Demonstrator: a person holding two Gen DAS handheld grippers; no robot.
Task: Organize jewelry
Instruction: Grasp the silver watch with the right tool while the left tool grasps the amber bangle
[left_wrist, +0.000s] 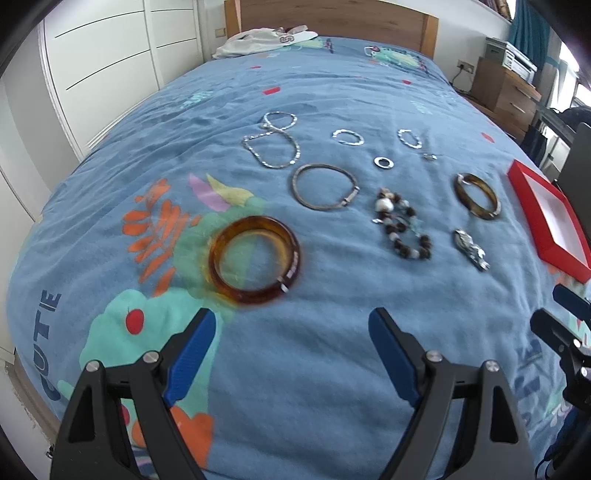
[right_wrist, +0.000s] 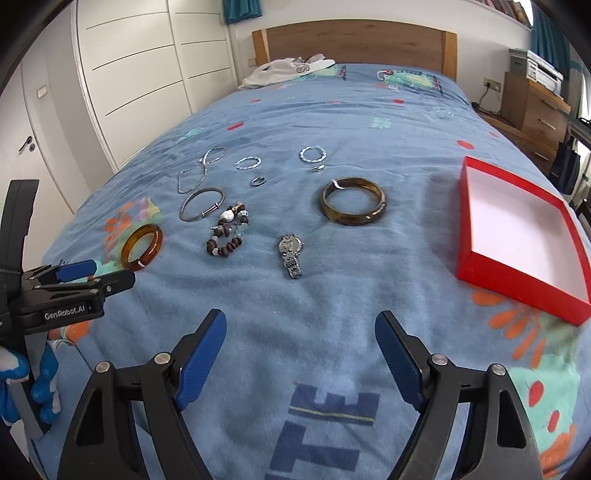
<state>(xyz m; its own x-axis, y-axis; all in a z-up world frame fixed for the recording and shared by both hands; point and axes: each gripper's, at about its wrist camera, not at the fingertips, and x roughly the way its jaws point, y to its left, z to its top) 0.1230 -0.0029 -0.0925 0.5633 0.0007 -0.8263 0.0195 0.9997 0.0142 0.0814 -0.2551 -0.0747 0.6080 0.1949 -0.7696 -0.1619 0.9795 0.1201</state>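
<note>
Both grippers, left gripper and right gripper, spread wide, holding nothing; amber bangle rigid, smooth, likely slippery: pinch across rim

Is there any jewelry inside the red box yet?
No, the red box shows only its bare white inside, and the watch and bracelets lie out on the blue blanket.

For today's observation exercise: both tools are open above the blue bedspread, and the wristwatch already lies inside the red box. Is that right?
One detail is wrong. The wristwatch is not inside the red box; it lies on the blue bedspread, apart from the box, which holds nothing. The right wrist view shows this. Both the left tool and the right tool are indeed open.
</note>
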